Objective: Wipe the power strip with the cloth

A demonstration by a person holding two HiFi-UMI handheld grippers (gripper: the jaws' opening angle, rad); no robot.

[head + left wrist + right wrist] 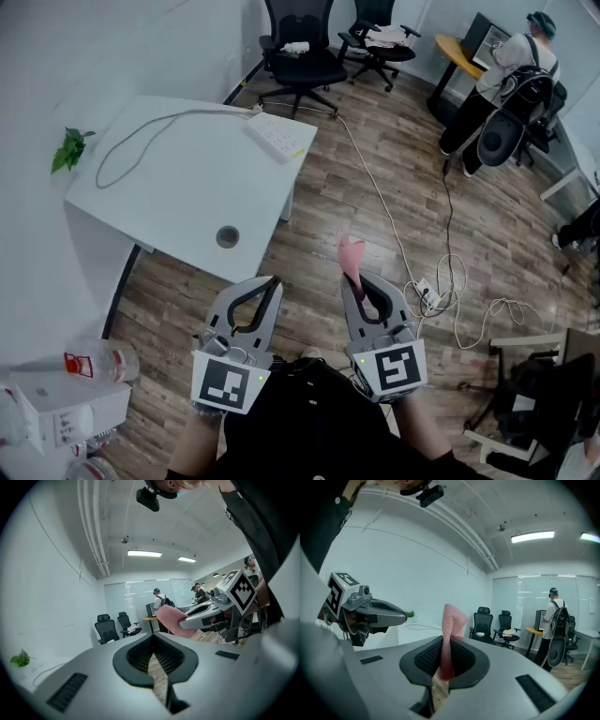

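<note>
Well short of the table (187, 192), with the power strip (277, 137) at its far corner, the right gripper (359, 279) pinches the pink cloth (352, 253) upright; the left gripper (273, 280) is level beside it, jaws pressed together, empty.

Pink cloth (352, 255) upright; white power strip (275, 136) at table (187, 192) corner

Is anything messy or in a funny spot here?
A little. The power strip sits askew at the far corner of the white table, close to the edge. On the wooden floor, white cords lie in a loose tangle. The pink cloth is just pinched in the right gripper.
</note>
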